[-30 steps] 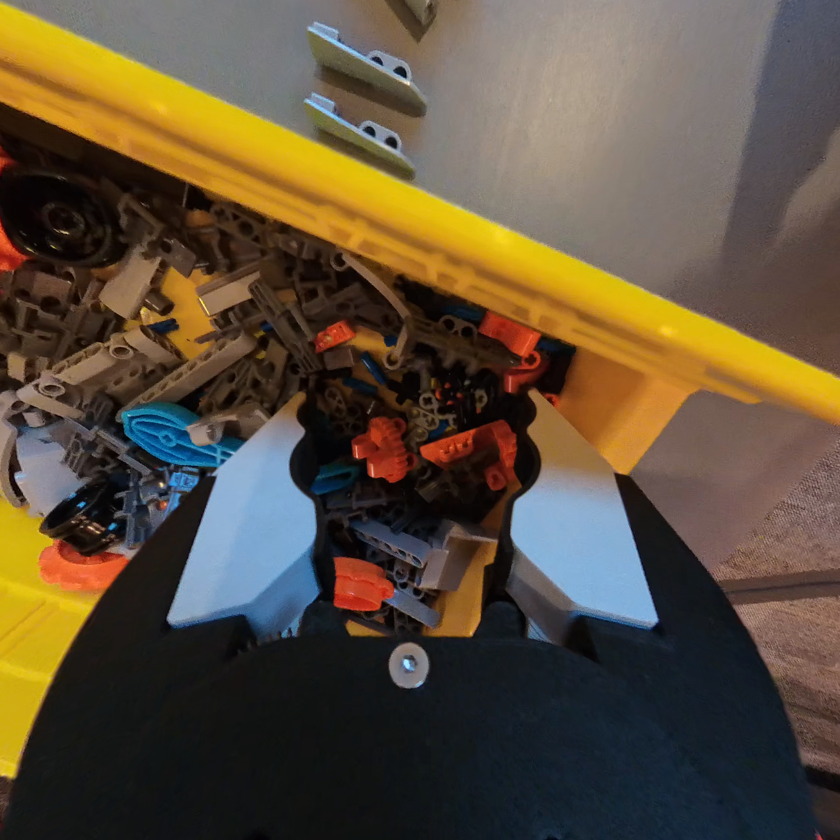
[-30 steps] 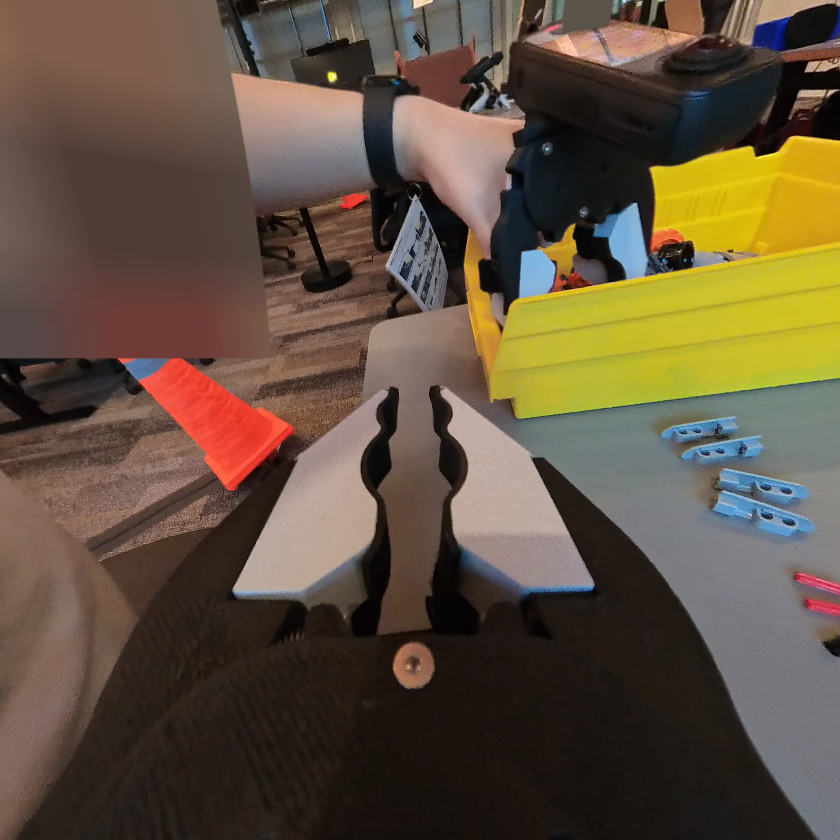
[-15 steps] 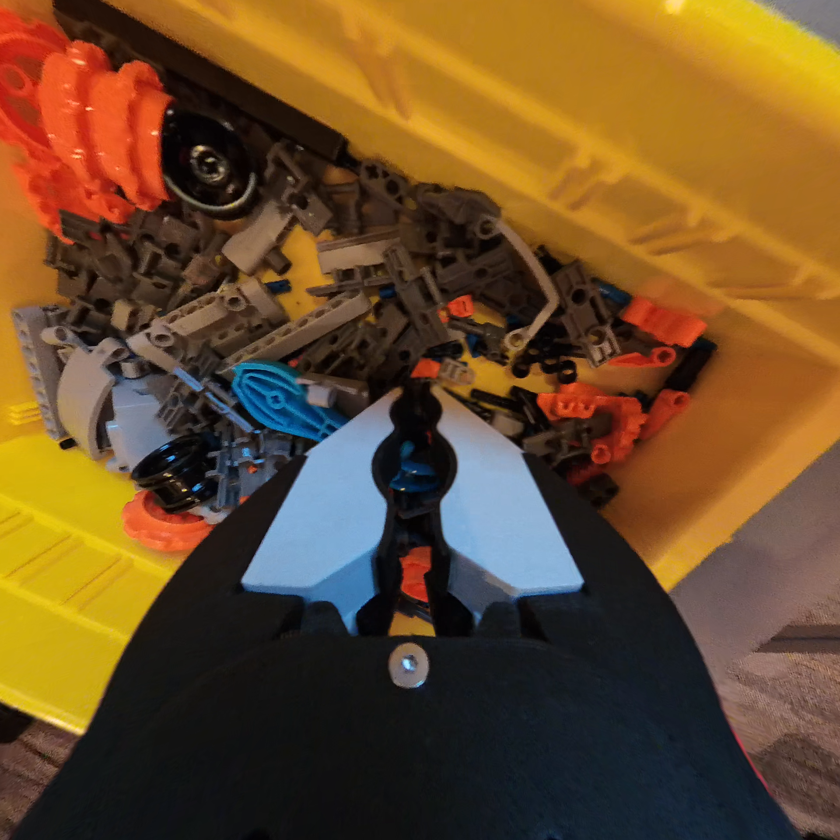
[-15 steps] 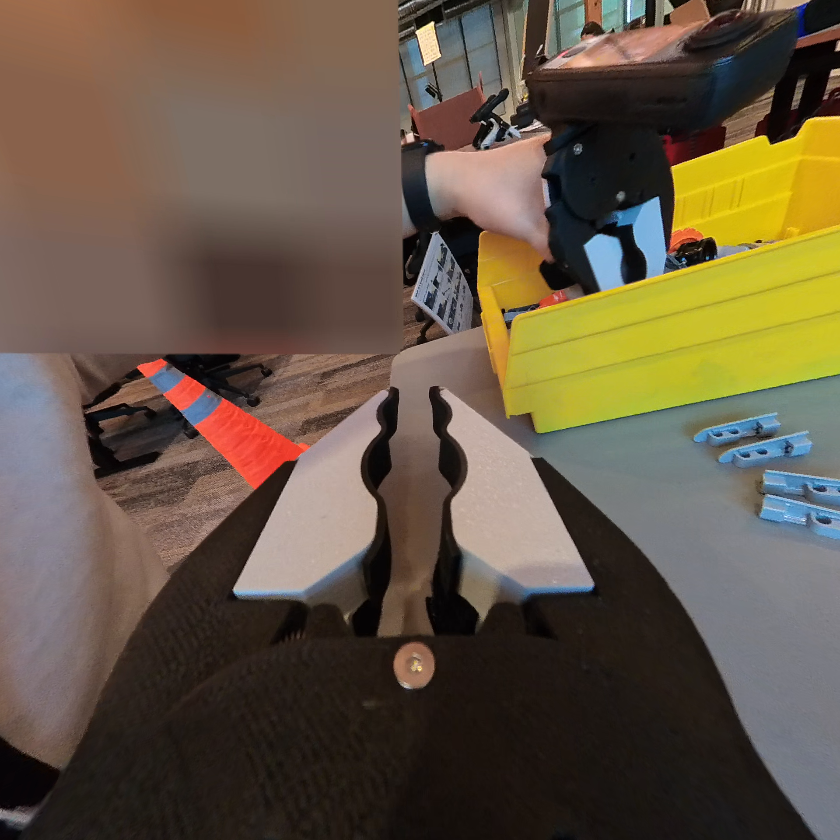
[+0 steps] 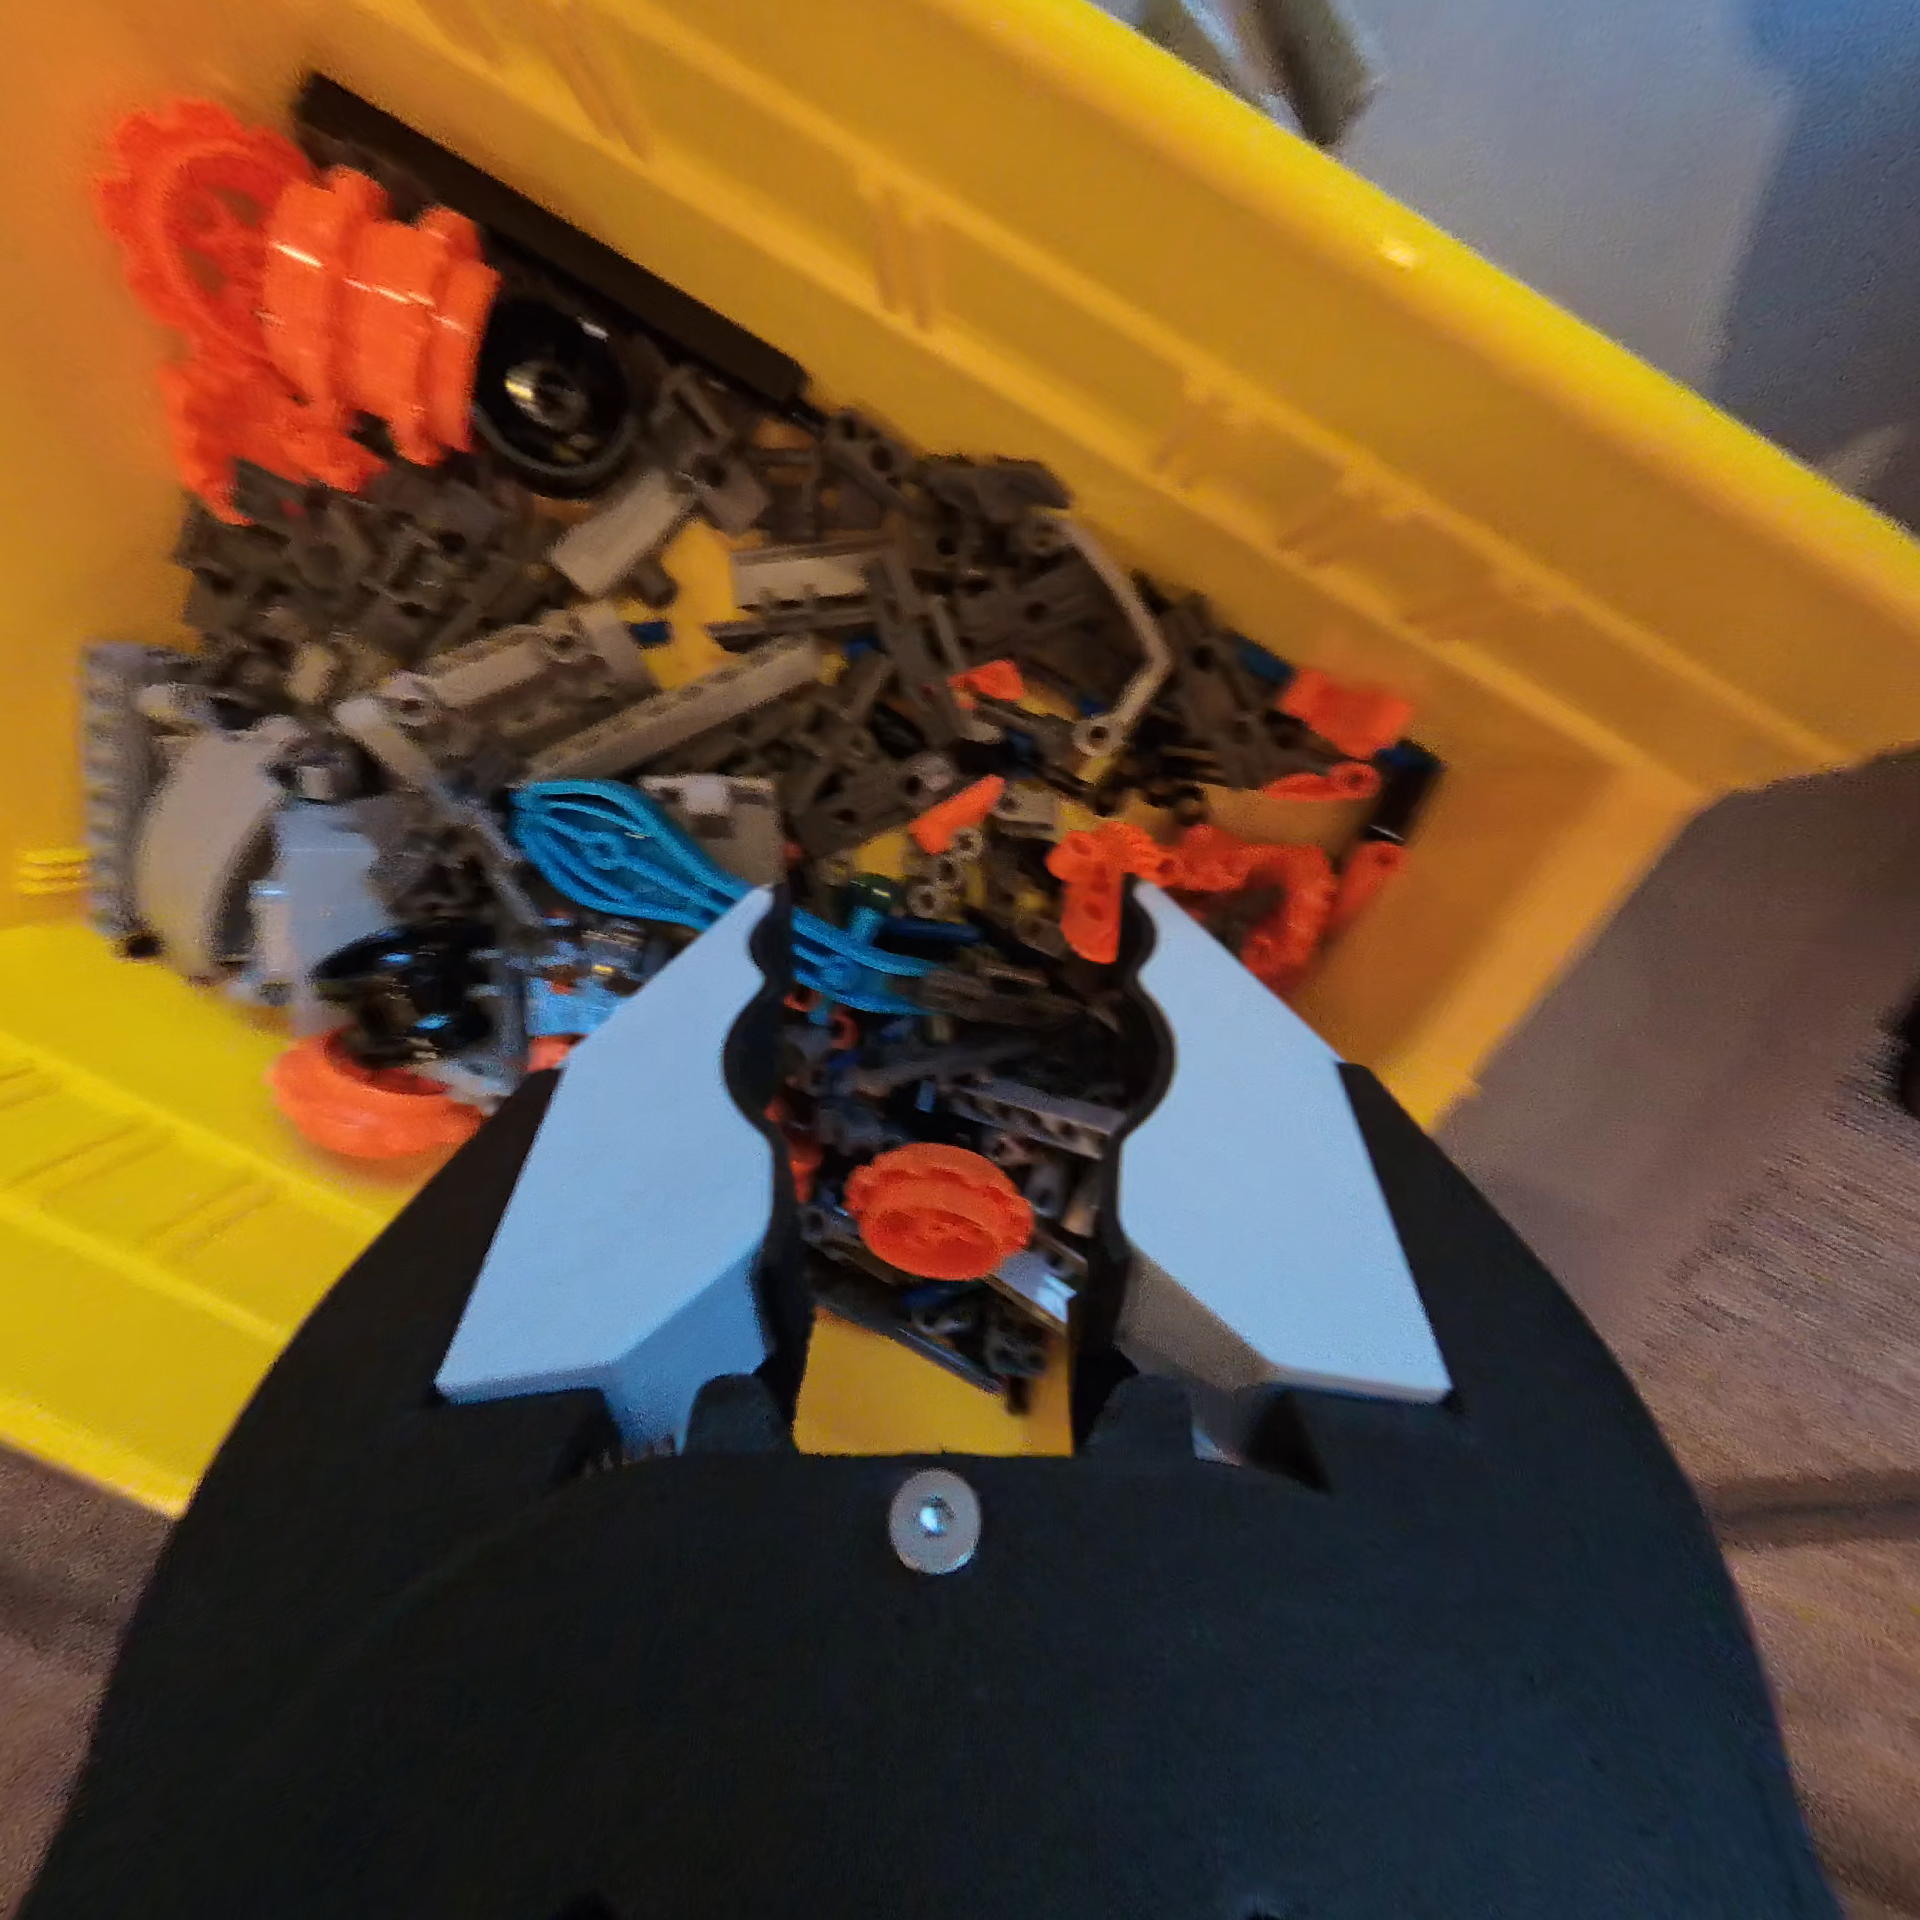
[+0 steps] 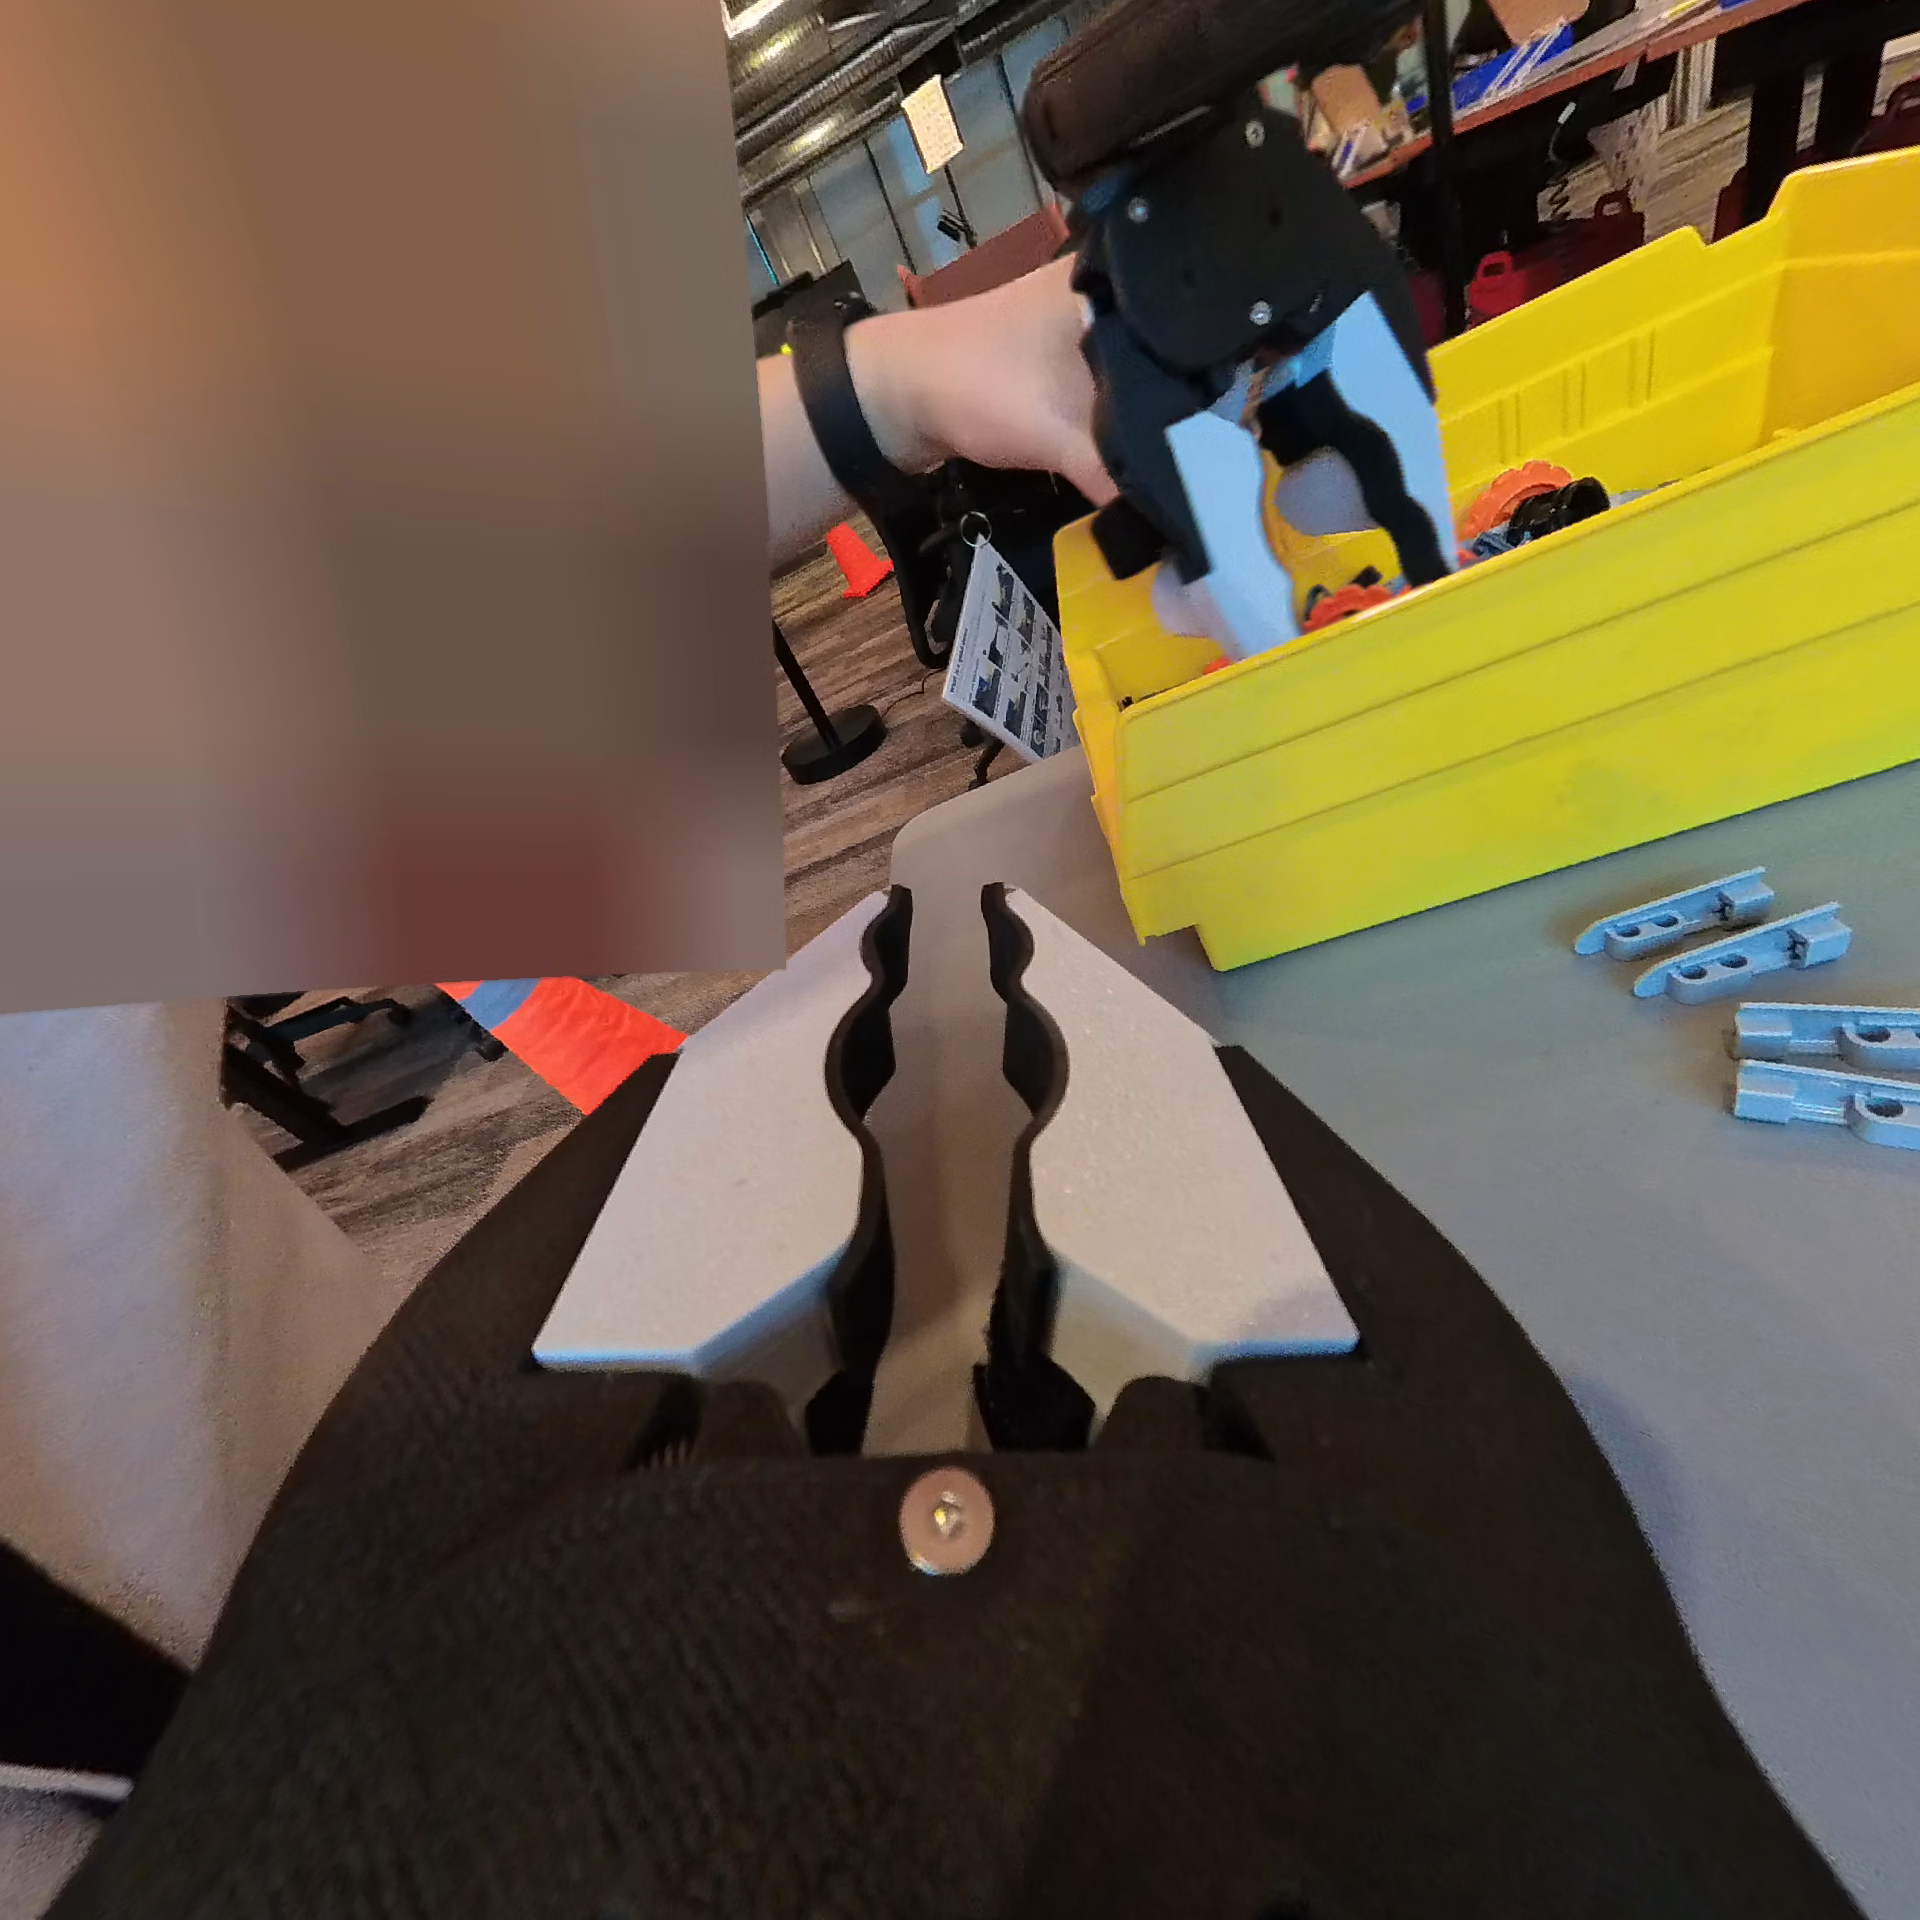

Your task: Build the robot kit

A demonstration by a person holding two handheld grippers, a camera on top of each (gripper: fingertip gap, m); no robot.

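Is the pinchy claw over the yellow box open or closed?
Open. The left gripper has its two grey fingers spread wide above the yellow plastic bin, holding nothing; an orange toothed wheel shows through the gap.

Black gripper bodies, pale grey jaws, silver screw (image 6: pixel 945 1523), black wristband (image 6: pixel 836 405)

Light: we see warm, even indoor light in both views, fairly bright, with no hard shadows.
Glare: small bright spots sit on the yellow bin (image 5: pixel 1195 343) rim beyond the jaws.
Blur: in the left wrist view we find the brick pile (image 5: pixel 644 686) ahead of the jaws smeared; the carpet to their right is soft.
Sharpness: the right wrist view is crisp near the jaws; the far gripper is slightly blurred.
Distortion: we note wide-angle bending at the edges.
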